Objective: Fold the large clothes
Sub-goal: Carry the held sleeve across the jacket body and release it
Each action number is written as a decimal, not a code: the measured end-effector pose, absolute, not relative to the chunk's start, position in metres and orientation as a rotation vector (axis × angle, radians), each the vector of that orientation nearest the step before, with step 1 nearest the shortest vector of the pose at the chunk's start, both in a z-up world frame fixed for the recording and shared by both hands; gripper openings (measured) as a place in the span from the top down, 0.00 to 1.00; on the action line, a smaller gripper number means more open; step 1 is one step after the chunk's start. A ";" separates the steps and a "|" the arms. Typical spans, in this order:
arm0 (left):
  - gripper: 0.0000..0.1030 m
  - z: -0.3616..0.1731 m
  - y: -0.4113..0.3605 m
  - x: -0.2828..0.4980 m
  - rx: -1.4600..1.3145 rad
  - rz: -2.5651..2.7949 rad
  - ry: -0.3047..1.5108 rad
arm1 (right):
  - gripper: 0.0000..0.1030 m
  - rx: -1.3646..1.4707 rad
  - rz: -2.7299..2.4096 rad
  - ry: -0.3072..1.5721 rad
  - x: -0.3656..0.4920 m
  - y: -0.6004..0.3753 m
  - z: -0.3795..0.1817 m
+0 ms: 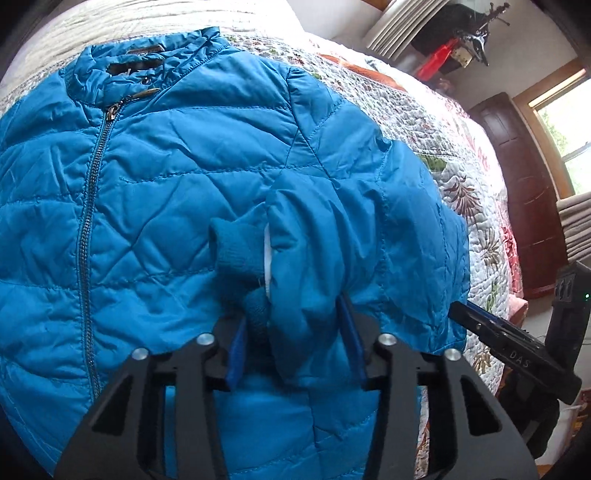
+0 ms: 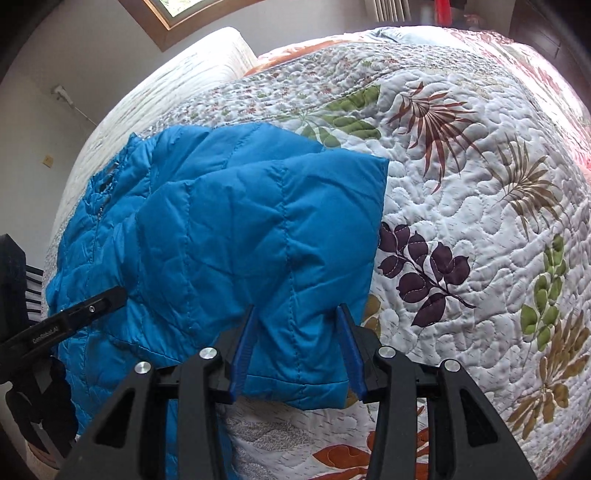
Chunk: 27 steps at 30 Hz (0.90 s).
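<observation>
A blue quilted jacket (image 1: 166, 177) lies front up on the bed, zipper (image 1: 90, 206) closed, collar at the far end. One sleeve (image 1: 325, 236) is folded over the chest, its knit cuff (image 1: 236, 254) pointing left. My left gripper (image 1: 295, 317) is open, its blue pads on either side of the sleeve end. In the right wrist view the jacket's side panel (image 2: 258, 229) is folded inward. My right gripper (image 2: 299, 317) is open around the jacket's hem edge (image 2: 295, 384). The right gripper also shows in the left wrist view (image 1: 509, 347), beside the jacket.
A floral quilt (image 2: 461, 184) covers the bed; a white pillow (image 2: 177, 81) lies at the far end. A dark wooden door (image 1: 517, 192) and a window (image 1: 565, 122) are beyond the bed's right side. A radiator (image 1: 395, 26) stands by the far wall.
</observation>
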<state>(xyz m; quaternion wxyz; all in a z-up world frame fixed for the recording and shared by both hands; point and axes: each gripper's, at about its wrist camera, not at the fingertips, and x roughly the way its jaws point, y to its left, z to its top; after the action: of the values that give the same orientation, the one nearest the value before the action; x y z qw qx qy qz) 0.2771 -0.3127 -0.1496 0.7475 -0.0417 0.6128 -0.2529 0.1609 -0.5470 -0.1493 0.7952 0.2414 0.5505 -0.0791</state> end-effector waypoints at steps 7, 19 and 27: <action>0.82 -0.104 -0.284 0.270 -0.163 -0.556 1.166 | 0.56 0.532 -0.117 1.082 0.154 -0.543 -0.112; 0.82 -0.046 -0.151 0.307 -0.136 -0.255 0.929 | 0.43 0.547 -0.045 1.094 0.191 -0.521 -0.111; 0.82 -0.070 -0.086 0.324 -0.165 -0.105 0.996 | 0.43 0.542 0.038 1.152 0.238 -0.478 -0.131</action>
<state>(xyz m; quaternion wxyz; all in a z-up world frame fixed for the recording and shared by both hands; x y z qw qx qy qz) 0.3237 -0.0860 -0.0703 0.8739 -0.0789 0.4771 -0.0503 0.2378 -0.4784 -0.1313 0.8040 0.2533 0.5378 0.0178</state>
